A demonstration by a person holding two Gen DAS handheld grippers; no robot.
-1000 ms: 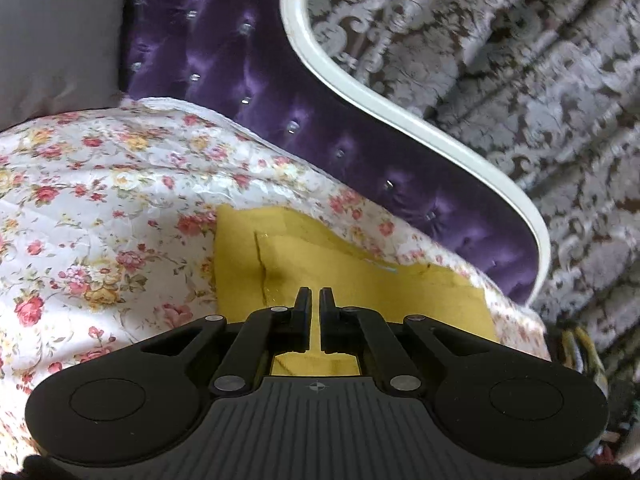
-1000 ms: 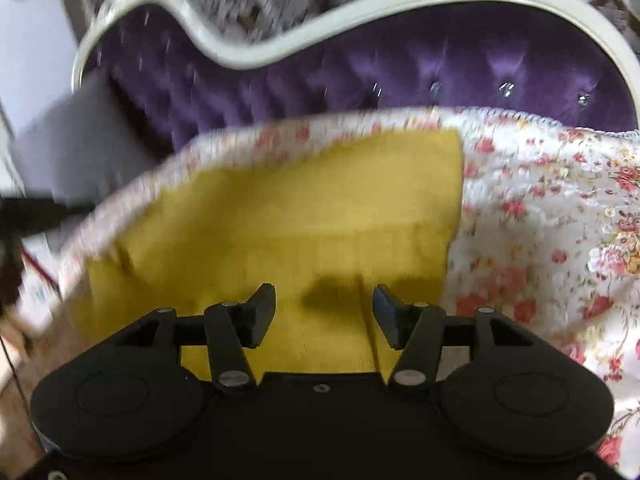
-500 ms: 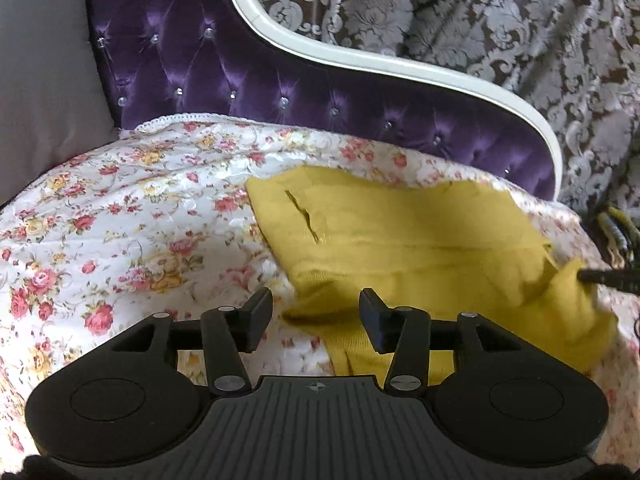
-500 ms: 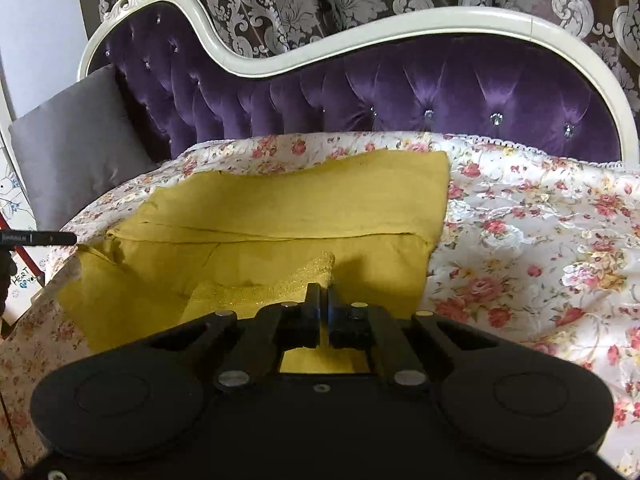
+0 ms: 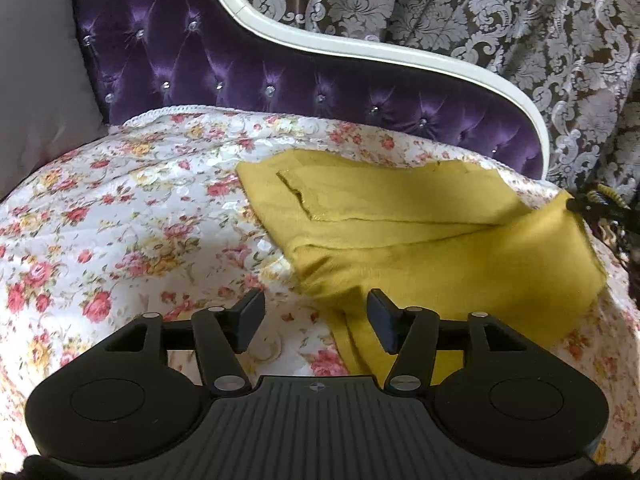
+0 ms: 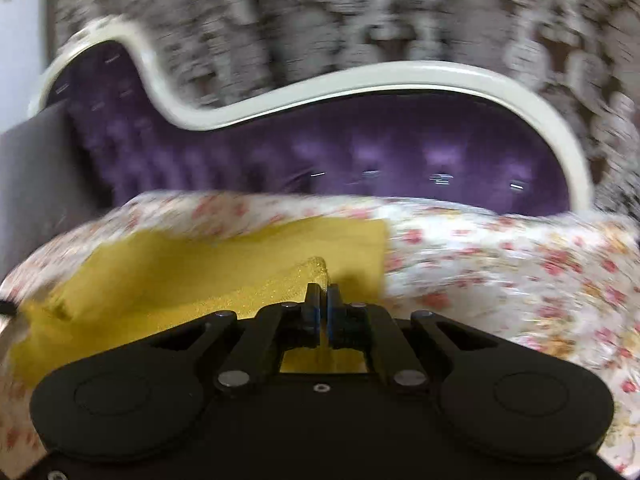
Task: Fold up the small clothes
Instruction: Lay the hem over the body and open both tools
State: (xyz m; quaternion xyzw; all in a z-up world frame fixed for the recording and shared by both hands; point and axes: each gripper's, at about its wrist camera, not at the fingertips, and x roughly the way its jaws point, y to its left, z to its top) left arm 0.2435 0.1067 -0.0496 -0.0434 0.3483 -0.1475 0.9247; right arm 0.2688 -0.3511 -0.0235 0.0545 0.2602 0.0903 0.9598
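The mustard-yellow garment (image 5: pixel 420 236) lies partly folded on the floral bedspread (image 5: pixel 120 220), toward the end of the bed near the purple tufted headboard (image 5: pixel 280 80). It reads to me as a soft, light knit: it sags into every dip of the quilt, holds loose creases instead of sharp ones, and one layer is already doubled over another with a slit or seam showing on top. Nothing fragile here, and the fuzzy weave should not slip, but it will droop from wherever I pinch it, so I judge edges and corners to be the right places to hold, with two layers caught together at a fold.

My right gripper (image 6: pixel 323 304) has its fingers closed tight on a raised tip of the yellow cloth, a small peak standing up between the pads; that view is blurred, so I cannot tell how many layers are in the pinch.

My left gripper (image 5: pixel 316 318) is opening. A narrow hanging strip of the garment sits between its fingers, close to the right-hand pad, but neither pad presses on it. The near lower corner beside that strip looks like the natural place for this hand.
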